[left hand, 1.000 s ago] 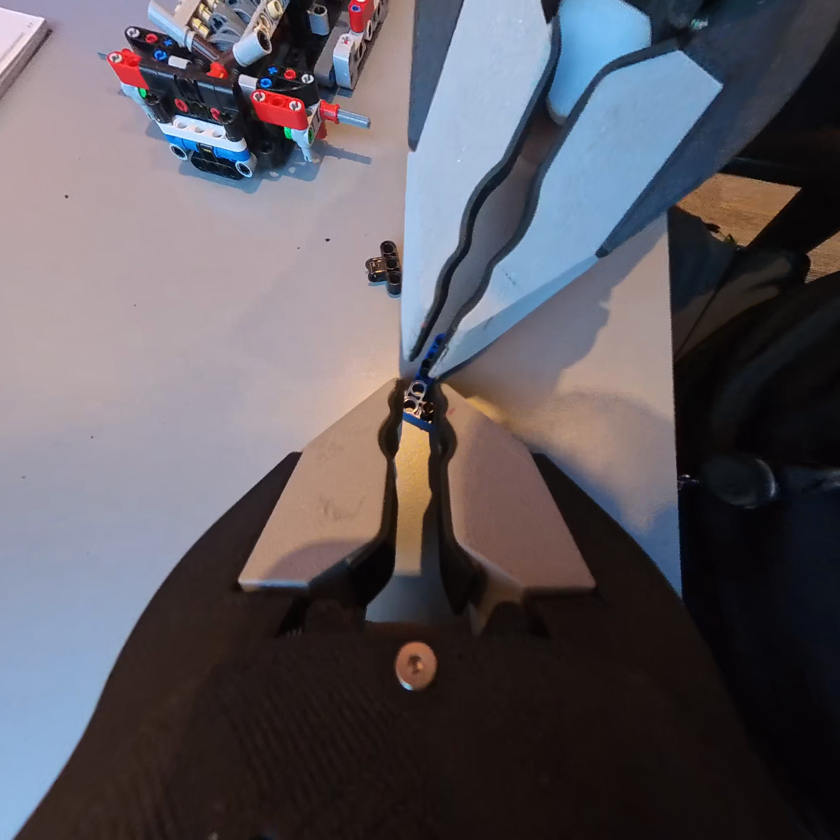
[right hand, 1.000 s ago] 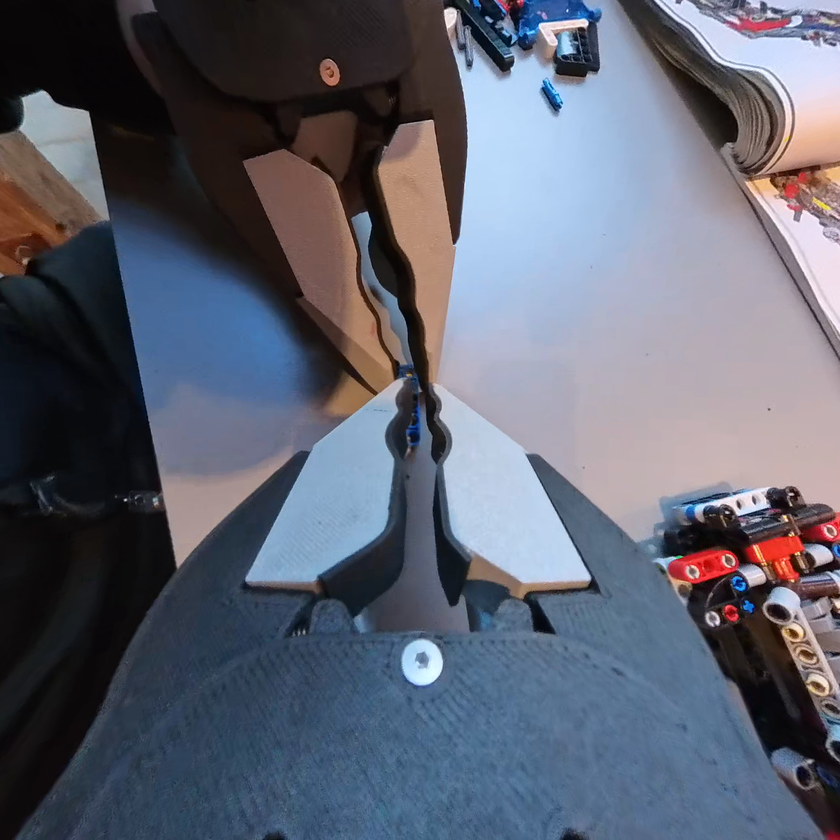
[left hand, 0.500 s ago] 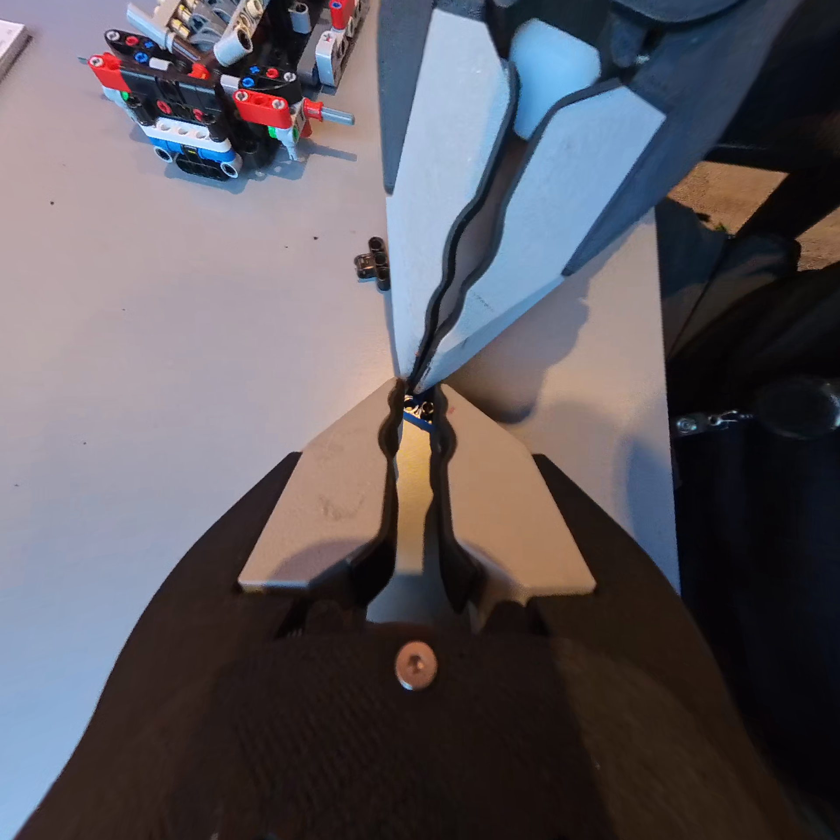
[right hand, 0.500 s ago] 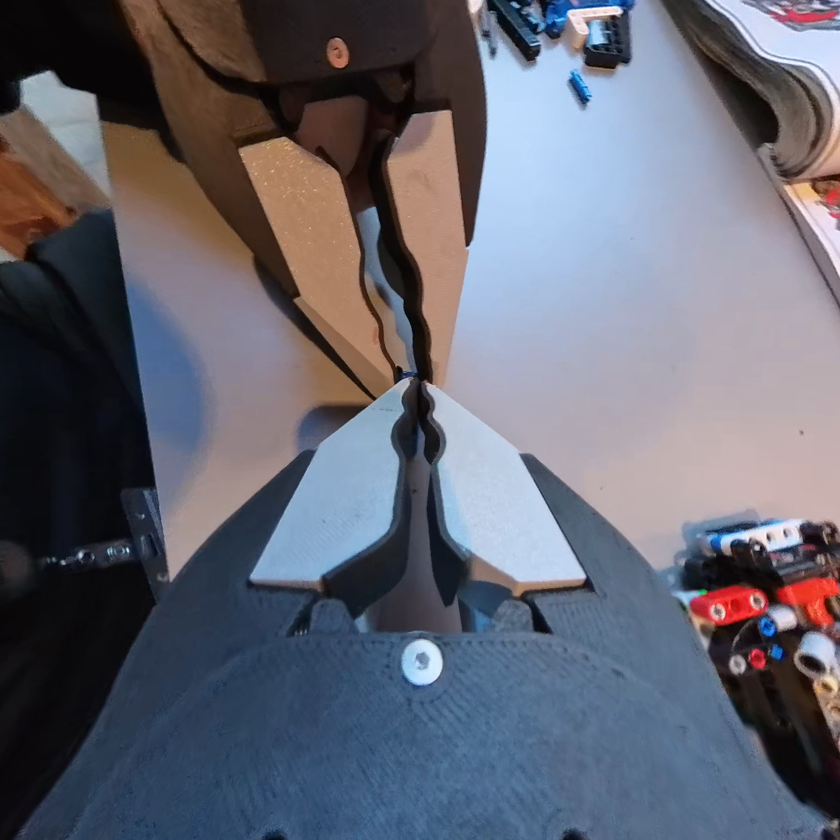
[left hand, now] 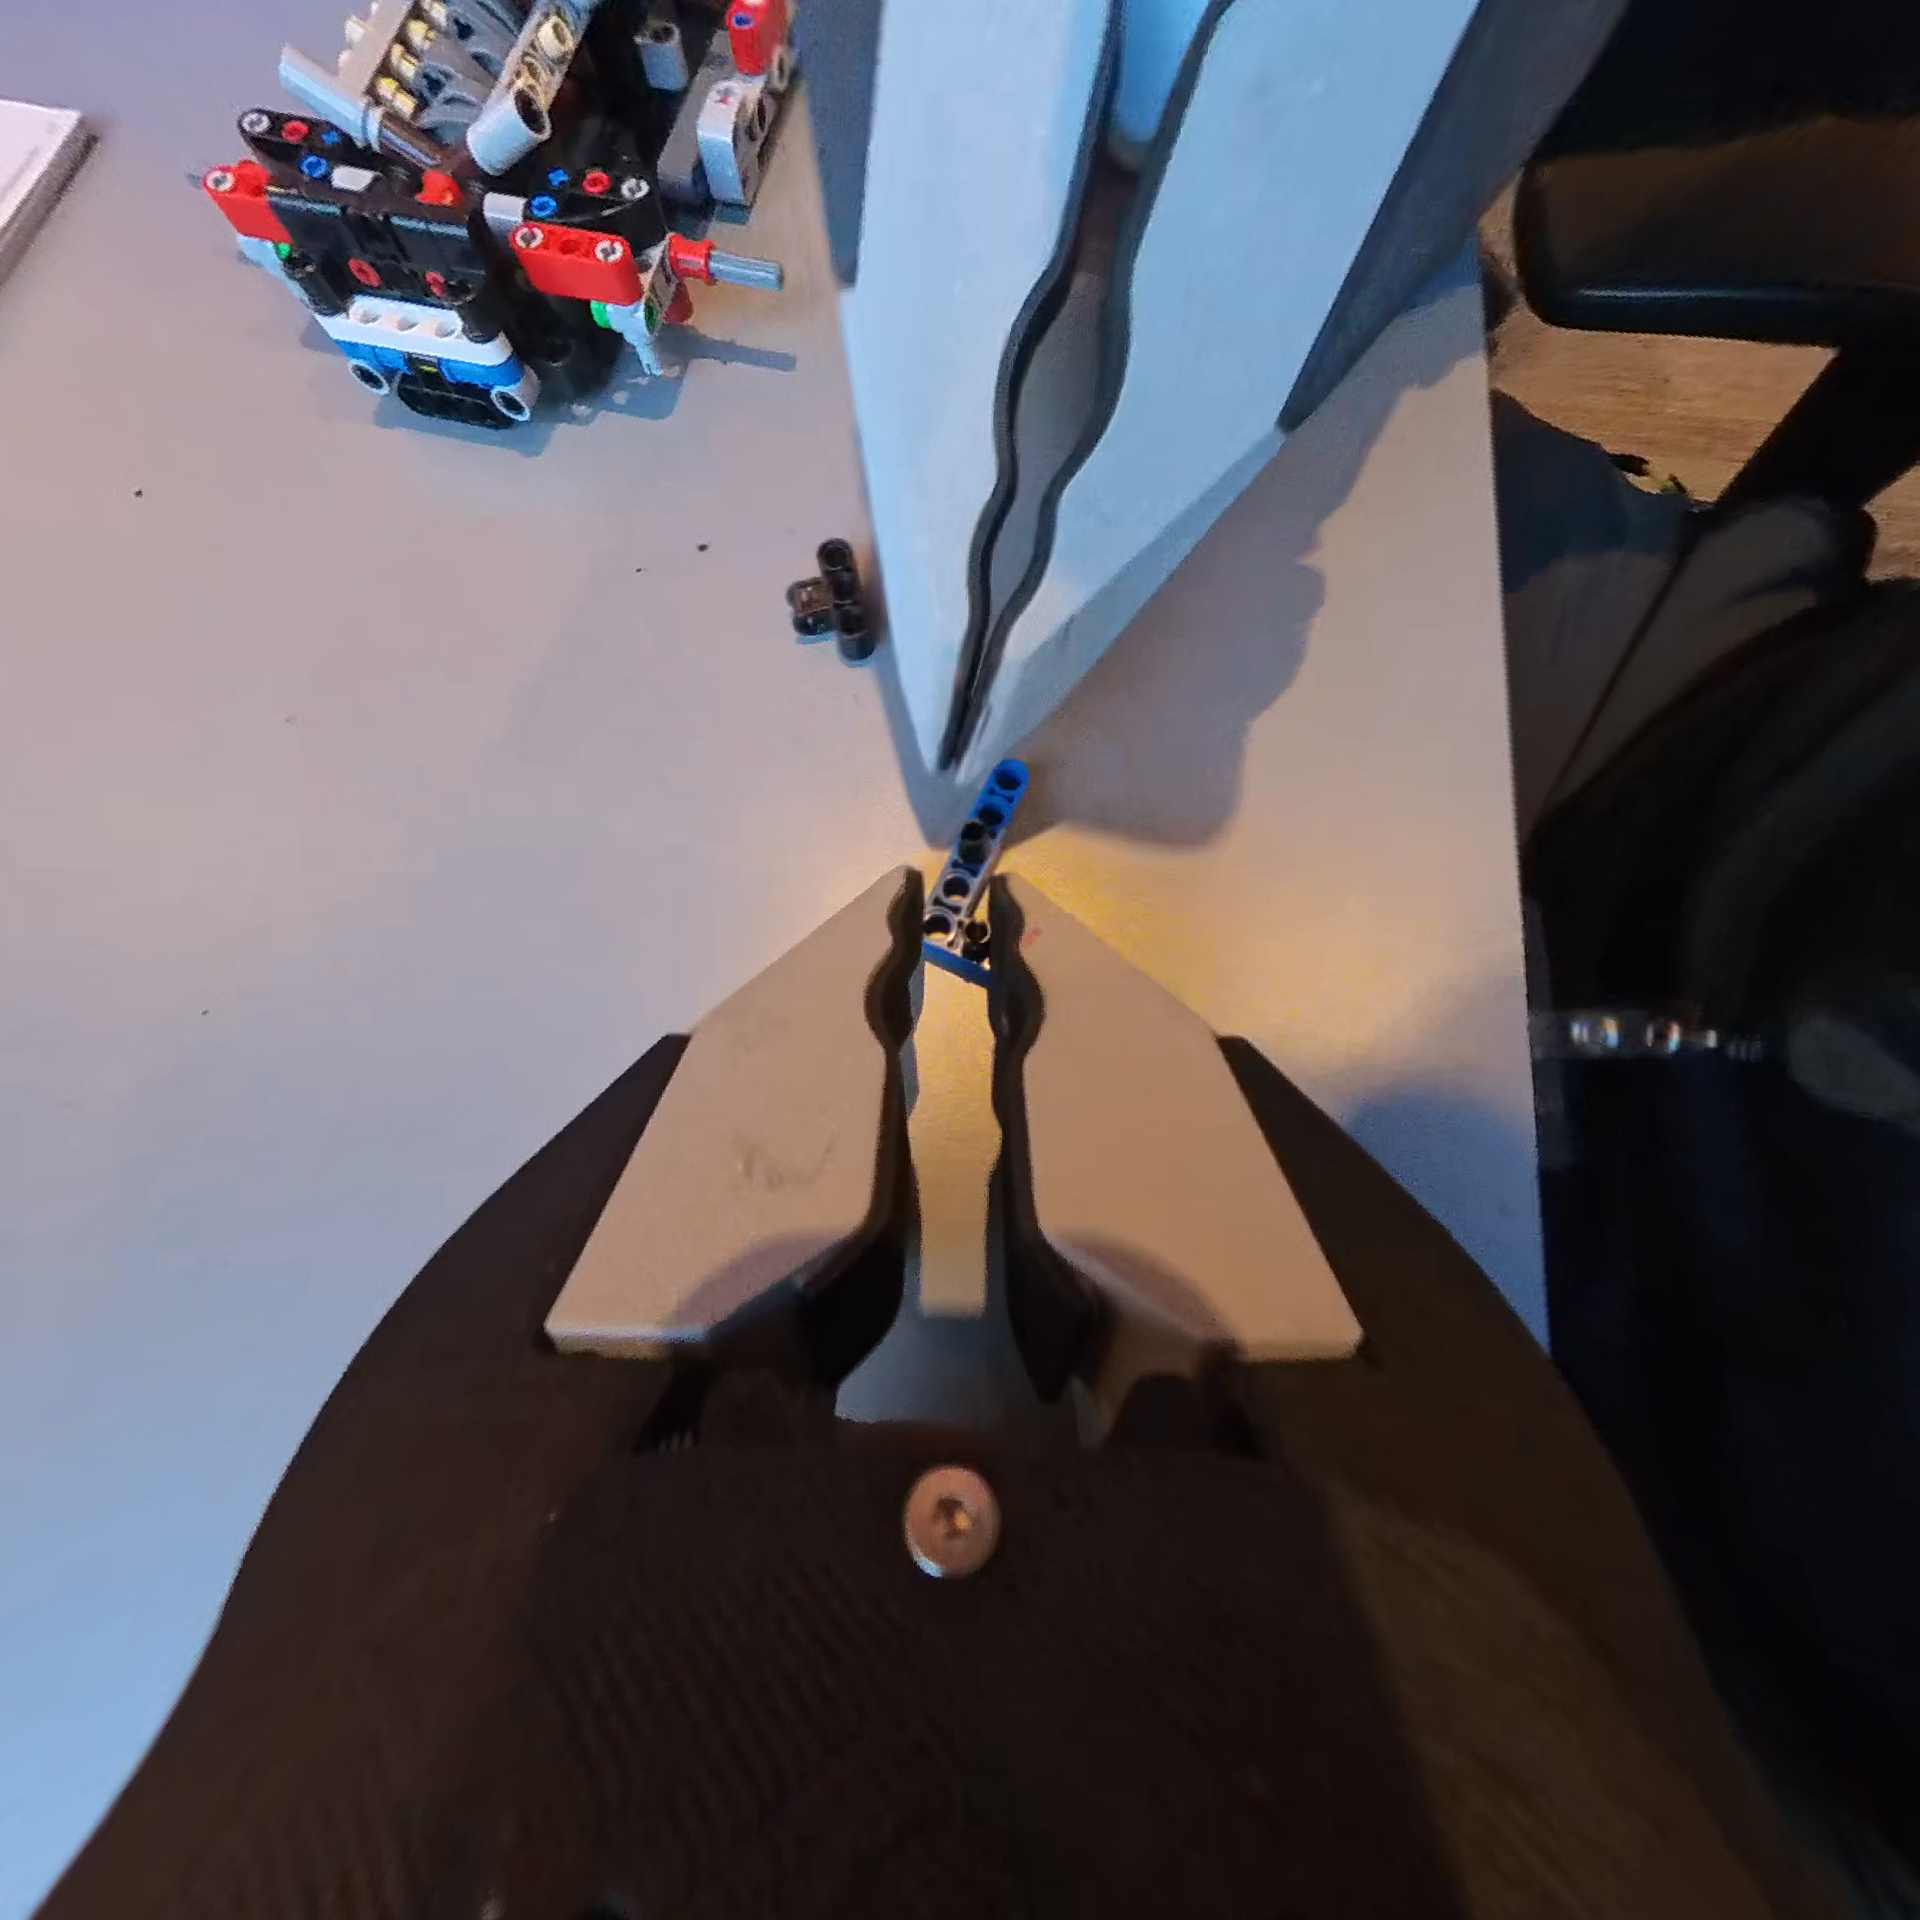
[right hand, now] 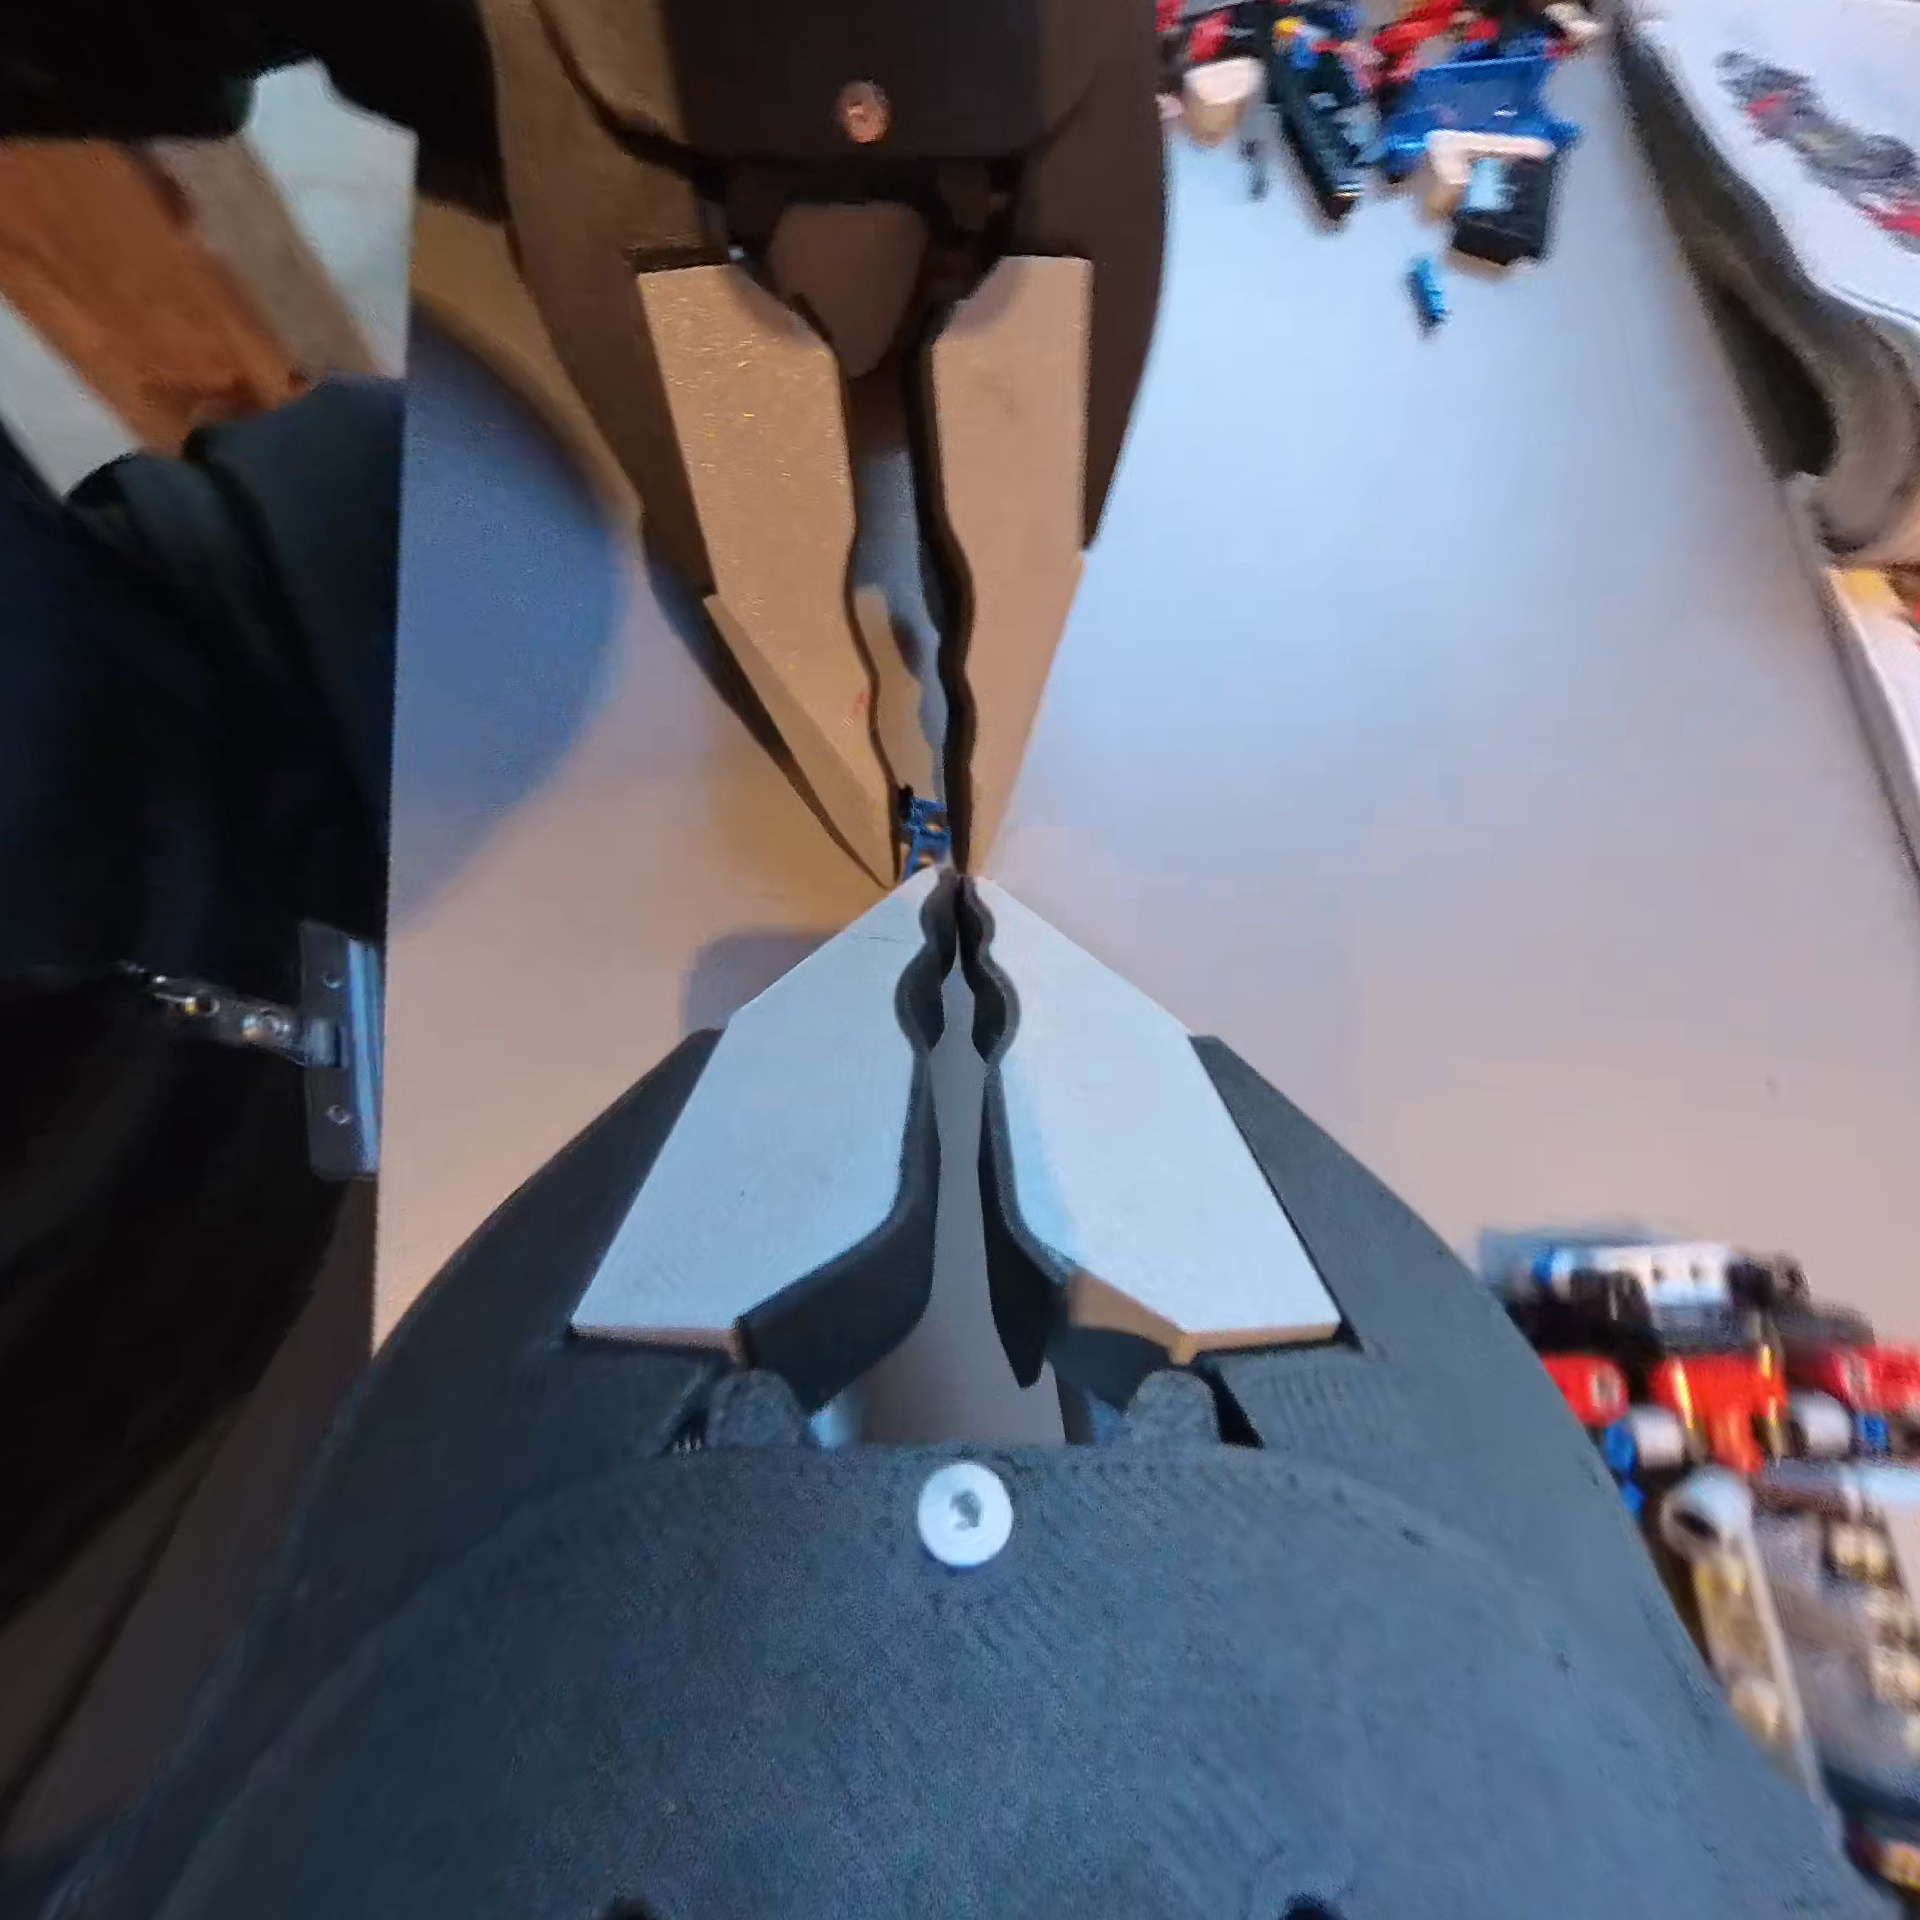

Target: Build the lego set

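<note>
Above the grey table [left hand: 416,831], the left gripper [left hand: 956,909] pinches a blue holed beam [left hand: 971,873], while the right gripper [right hand: 961,883] is closed, empty, at its tip.

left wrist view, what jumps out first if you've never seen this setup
The left gripper pinches a small blue beam at the picture's middle, with the right gripper shut, tip to tip above it. At upper left, a red, black and blue lego model stands on the grey table.

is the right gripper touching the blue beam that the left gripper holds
Cannot tell. In the left wrist view the right gripper tips sit right at the blue beam end held by the left gripper; neither contact nor gap is plain.
</note>
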Action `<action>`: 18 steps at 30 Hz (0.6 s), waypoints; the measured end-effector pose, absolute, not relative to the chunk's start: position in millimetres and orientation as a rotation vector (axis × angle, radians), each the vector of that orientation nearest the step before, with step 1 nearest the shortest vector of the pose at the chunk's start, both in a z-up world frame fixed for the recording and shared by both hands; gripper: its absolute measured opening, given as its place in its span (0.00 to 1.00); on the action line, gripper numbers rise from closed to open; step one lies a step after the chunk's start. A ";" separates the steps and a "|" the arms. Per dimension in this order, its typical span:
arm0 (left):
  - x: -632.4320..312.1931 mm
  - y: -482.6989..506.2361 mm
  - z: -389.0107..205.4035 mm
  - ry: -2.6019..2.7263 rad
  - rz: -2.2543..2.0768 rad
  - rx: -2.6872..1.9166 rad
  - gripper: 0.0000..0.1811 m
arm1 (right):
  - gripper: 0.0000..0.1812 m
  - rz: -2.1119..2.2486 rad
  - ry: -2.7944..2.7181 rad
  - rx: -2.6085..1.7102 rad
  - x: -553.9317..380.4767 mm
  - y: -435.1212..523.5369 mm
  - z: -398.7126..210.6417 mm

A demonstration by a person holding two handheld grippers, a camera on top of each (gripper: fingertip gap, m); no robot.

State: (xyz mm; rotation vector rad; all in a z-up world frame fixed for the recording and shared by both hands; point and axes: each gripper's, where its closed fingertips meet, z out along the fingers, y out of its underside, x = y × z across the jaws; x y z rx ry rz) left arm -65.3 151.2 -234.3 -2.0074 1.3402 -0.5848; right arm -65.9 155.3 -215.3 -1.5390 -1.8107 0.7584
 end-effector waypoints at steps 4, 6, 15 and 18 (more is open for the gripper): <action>-65.1 151.9 -234.3 1.298 -0.559 -2.027 0.06 | 0.02 0.777 -1.639 -1.661 -52.6 153.9 -217.7; -65.1 152.0 -234.2 1.291 -0.550 -2.028 0.06 | 0.00 0.741 -1.624 -1.667 -53.8 151.7 -217.9; -65.4 152.2 -234.4 1.273 -0.548 -2.040 0.05 | 0.01 0.639 -1.664 -1.680 -69.1 151.6 -222.2; -65.5 152.2 -234.4 1.268 -0.544 -2.042 0.05 | 0.00 0.631 -1.647 -1.697 -70.4 151.4 -221.8</action>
